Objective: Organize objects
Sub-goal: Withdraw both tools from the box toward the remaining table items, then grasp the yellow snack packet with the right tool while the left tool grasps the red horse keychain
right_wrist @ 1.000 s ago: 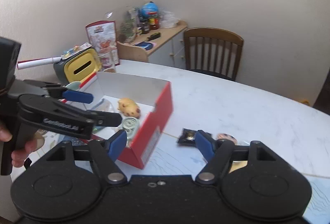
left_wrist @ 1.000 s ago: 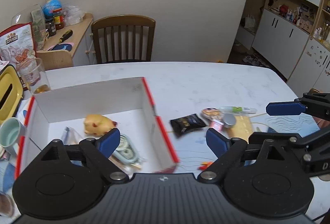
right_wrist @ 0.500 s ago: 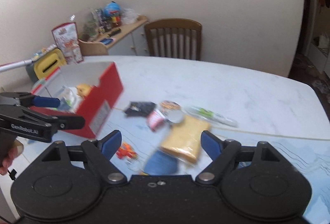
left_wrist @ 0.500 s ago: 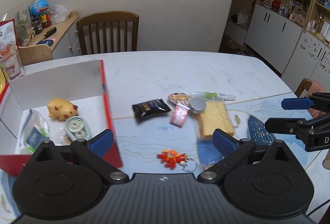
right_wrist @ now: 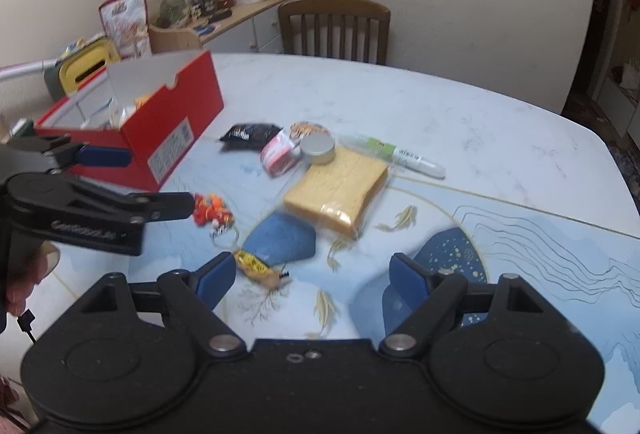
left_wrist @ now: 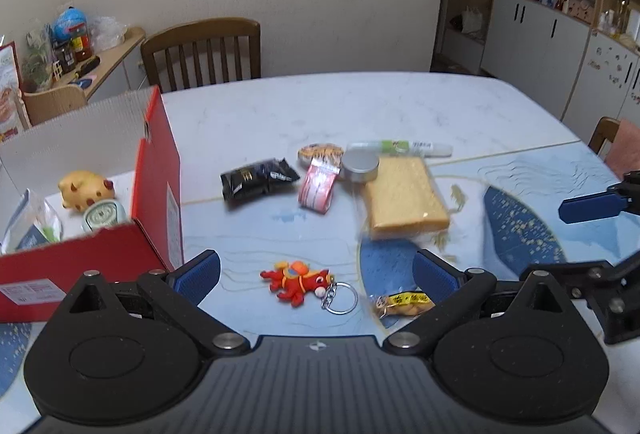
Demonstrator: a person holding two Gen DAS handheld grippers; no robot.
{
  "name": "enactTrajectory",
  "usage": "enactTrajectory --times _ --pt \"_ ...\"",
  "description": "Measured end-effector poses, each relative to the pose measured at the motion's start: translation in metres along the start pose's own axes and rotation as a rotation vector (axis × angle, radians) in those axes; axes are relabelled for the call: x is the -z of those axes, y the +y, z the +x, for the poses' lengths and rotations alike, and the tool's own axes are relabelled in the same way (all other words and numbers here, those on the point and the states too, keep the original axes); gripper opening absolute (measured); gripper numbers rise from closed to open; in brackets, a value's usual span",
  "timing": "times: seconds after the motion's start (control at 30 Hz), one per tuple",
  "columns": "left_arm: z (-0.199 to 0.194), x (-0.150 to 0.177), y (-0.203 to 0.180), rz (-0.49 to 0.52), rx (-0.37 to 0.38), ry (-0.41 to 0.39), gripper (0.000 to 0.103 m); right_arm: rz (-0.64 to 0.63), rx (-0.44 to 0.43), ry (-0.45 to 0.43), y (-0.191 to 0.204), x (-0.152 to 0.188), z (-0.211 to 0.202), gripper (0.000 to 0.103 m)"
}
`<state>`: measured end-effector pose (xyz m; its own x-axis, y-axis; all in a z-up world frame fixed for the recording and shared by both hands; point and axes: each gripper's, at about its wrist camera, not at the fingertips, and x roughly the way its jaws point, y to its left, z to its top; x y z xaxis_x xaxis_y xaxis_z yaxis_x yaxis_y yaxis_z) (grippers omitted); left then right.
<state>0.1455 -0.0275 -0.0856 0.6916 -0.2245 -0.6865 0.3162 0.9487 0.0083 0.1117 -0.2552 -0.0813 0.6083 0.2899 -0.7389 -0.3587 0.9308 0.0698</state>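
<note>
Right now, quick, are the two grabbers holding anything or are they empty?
Left gripper: jaws open, holding nothing, above the red horse keychain.
Right gripper: jaws open, holding nothing, above the table.

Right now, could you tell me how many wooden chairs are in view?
2. One wooden chair stands at the table's far side; only a corner of another chair shows at the right edge. Others may be hidden.

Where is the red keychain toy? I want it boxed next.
In the left wrist view, the red keychain toy lies on the table, right of the red box.
</note>
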Motion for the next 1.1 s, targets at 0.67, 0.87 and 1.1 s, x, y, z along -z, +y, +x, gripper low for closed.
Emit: enactTrajectory --times 0.67,0.87,1.1 --pt "0.067 0.023 0.016 -0.006 -0.027 0.043 0.103 -0.157 -0.047 0.067 0.027 0.017 0.062 0.082" --pt "0.076 0.025 0.021 -0.020 -0.032 0.051 0.102 -0.173 -0.059 0.073 0.030 0.017 0.075 0.076" --pt "0.078 0.027 0.021 -0.011 -0.032 0.037 0.097 -0.172 -0.079 0.095 0.032 0.017 0.085 0.053"
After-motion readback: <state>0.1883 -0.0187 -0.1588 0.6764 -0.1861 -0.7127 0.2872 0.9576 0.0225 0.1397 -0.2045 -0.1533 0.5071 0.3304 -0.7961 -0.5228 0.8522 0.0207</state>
